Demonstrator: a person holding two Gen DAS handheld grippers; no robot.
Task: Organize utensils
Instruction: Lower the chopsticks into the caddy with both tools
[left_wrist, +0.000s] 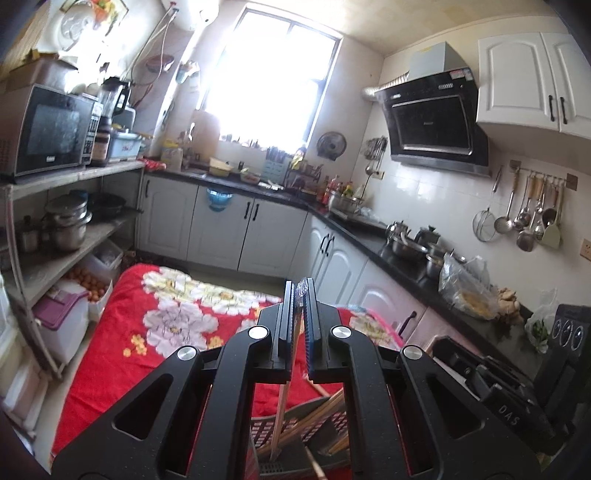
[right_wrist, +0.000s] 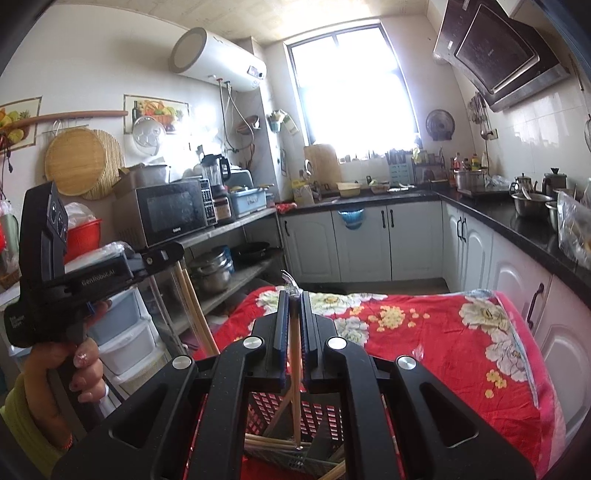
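Observation:
My left gripper (left_wrist: 300, 291) is shut on a pair of wooden chopsticks in a clear plastic sleeve (left_wrist: 281, 413); they hang down from the jaws into a dark slotted utensil basket (left_wrist: 266, 428). My right gripper (right_wrist: 294, 301) is shut on a wooden chopstick (right_wrist: 294, 369) that also hangs down into the same basket (right_wrist: 317, 410). Several loose wooden chopsticks (right_wrist: 269, 441) lie in the basket. The left gripper, held by a hand, shows at the left of the right wrist view (right_wrist: 168, 254) with its chopsticks hanging below it. The right gripper's body shows at the right of the left wrist view (left_wrist: 509, 391).
The basket sits on a table under a red floral cloth (left_wrist: 155, 314). White cabinets with a black counter (right_wrist: 517, 229) run along the right and back, holding pots and bags. A shelf with a microwave (left_wrist: 44, 129) and pots stands on the left.

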